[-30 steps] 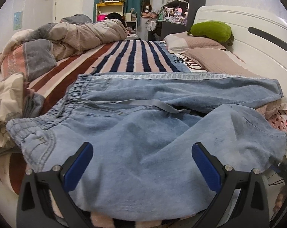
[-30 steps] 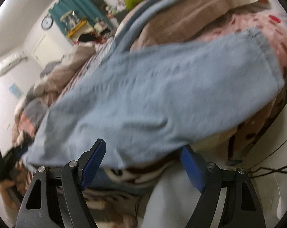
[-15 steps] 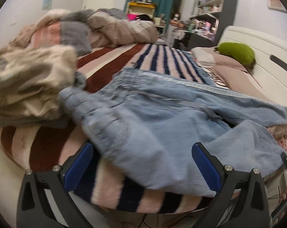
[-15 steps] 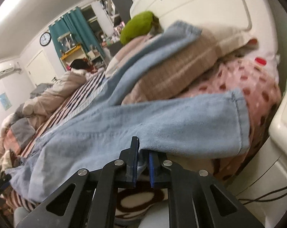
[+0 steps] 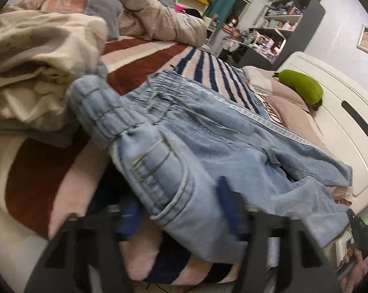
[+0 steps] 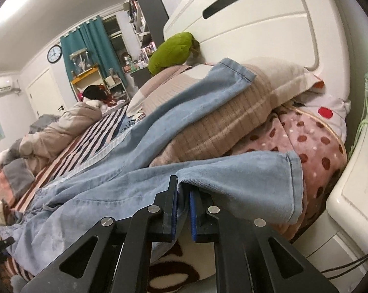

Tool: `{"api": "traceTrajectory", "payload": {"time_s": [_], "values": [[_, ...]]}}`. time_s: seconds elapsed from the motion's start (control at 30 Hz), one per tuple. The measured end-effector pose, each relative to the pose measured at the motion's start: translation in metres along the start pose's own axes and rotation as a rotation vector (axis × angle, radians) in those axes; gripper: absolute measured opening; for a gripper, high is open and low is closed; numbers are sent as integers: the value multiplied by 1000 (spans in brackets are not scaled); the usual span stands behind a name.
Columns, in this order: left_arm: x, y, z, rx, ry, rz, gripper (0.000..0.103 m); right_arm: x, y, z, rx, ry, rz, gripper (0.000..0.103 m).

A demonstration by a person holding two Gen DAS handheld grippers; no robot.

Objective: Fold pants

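Note:
Light blue denim pants (image 5: 208, 151) lie across the striped bed, waistband at the left, legs running toward the headboard. My left gripper (image 5: 179, 210) is at the near waist corner by the pocket; its blue pads are blurred and stand apart on either side of the fabric edge. My right gripper (image 6: 182, 195) is shut on the lower edge of the near pant leg (image 6: 232, 183), close to its hem. The far leg (image 6: 196, 92) lies over a beige pillow.
A heap of cream and grey clothes (image 5: 37, 61) sits left of the waistband. Rumpled bedding (image 5: 147, 12) lies at the far end. A green pillow (image 6: 171, 51) leans on the white headboard (image 6: 257, 24). A dotted pink blanket (image 6: 306, 141) lies under the leg hem.
My right gripper closed on the near pant leg's edge and holds it. My left gripper moved left to the waist corner and its pads have drawn closer around the fabric.

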State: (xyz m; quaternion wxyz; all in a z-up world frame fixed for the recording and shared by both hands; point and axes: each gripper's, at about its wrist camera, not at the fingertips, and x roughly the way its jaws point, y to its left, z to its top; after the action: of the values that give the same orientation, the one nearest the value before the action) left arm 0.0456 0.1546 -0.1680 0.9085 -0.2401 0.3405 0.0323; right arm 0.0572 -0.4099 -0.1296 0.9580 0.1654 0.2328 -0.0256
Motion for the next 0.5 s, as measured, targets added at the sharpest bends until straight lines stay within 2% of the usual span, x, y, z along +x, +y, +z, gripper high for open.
{"api": "traceTrajectory", "payload": {"time_s": [0.03, 0.07, 0.17, 0.37, 0.5], "values": [[0, -3, 3, 11, -3, 3, 29, 0, 3, 4, -10, -3, 8, 3], [-3, -7, 6, 32, -16, -2, 24, -1, 3, 7, -15, -7, 15, 3], [-11, -14, 17, 59, -40, -25, 14, -3, 10, 23, -37, -28, 40, 3], [-21, -26, 46, 84, -90, -48, 13, 0, 30, 64, -123, -88, 70, 3], [-24, -32, 70, 98, -118, -63, 13, 15, 42, 94, -164, -92, 80, 3]]}}
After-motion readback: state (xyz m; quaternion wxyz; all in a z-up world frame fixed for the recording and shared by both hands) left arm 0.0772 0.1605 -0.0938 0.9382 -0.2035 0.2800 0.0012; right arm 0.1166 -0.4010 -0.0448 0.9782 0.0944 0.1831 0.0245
